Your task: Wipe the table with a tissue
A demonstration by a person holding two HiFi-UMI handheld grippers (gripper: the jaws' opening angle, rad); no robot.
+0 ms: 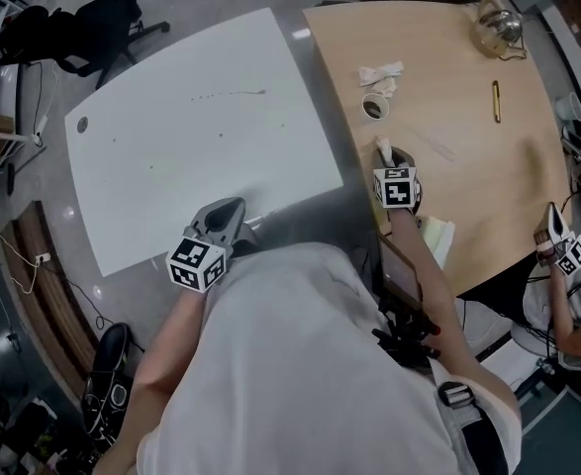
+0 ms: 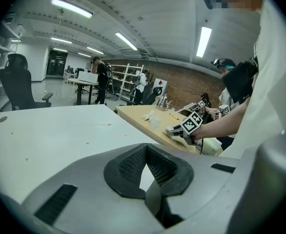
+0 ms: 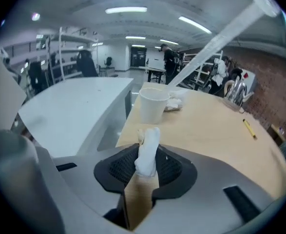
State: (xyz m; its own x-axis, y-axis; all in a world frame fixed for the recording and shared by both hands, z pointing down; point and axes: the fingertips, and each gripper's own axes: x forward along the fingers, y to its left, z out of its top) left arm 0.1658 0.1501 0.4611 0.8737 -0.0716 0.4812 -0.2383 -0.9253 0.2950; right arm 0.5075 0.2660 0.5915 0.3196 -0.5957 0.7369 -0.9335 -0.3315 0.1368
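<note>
— White laminate fills your left side: the big white rectangular table (image 1: 171,166) carries a thin dark streak of marks (image 1: 233,94) near its far edge, and it looks unwiped to me.

— Agreed. Your left gripper (image 1: 229,211) sits at that table's near edge, its jaws drawn together with nothing between them. It plays no part yet.

— Move right, then. Your right gripper (image 1: 394,158) is clenched on the twisted white tissue (image 3: 147,150), which stands pinched between the black pads.

— So the pick-up looks done. That tissue is over the near left part of the pale wooden table (image 1: 468,166), well apart from the streak. Whether it touches the wood, I cannot tell.

— Nearly all the task is left, I'd say: you have the wiper in hand, but no wiping shows on either surface.

— Note how it lies. The tissue is rolled into a narrow wad, and its long axis runs along your jaws. Its free end pokes out past the fingertips, pointing away from you toward the white paper cup (image 3: 152,105).

— Beyond the cup lie crumpled white tissues (image 1: 381,72), untouched.

— With the wad end-on like that, you would probably meet a surface with its tip first.
</note>
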